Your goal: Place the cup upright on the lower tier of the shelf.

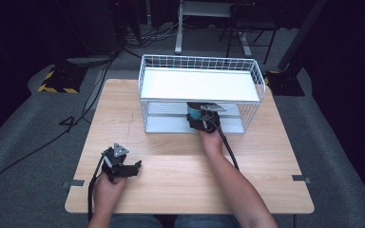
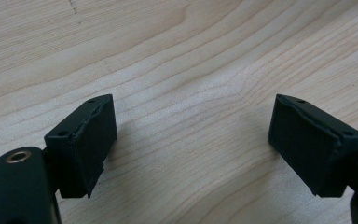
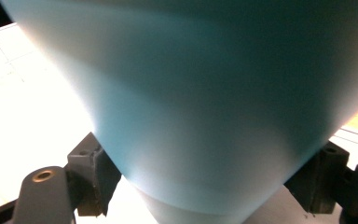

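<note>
A teal cup [image 1: 193,113] sits at the front of the lower level of a white wire shelf rack [image 1: 261,80]. My right gripper [image 1: 200,118] reaches in under the top shelf and is shut on it. In the right gripper view the teal cup [image 3: 200,93] looms close and narrows downward, with the right gripper [image 3: 205,182] pressing a jaw on each side. My left gripper [image 1: 134,168] rests low over the front left of the wooden table [image 1: 180,180]. In the left gripper view the left gripper [image 2: 193,140] is open, with bare wood between its fingers.
The rack stands at the back middle of the table, its white top shelf [image 1: 199,84] covering the lower level [image 1: 168,124]. Beyond the table are grey floor, cables [image 1: 90,95] and stand legs [image 1: 178,28]. Bare wood lies between the two hands.
</note>
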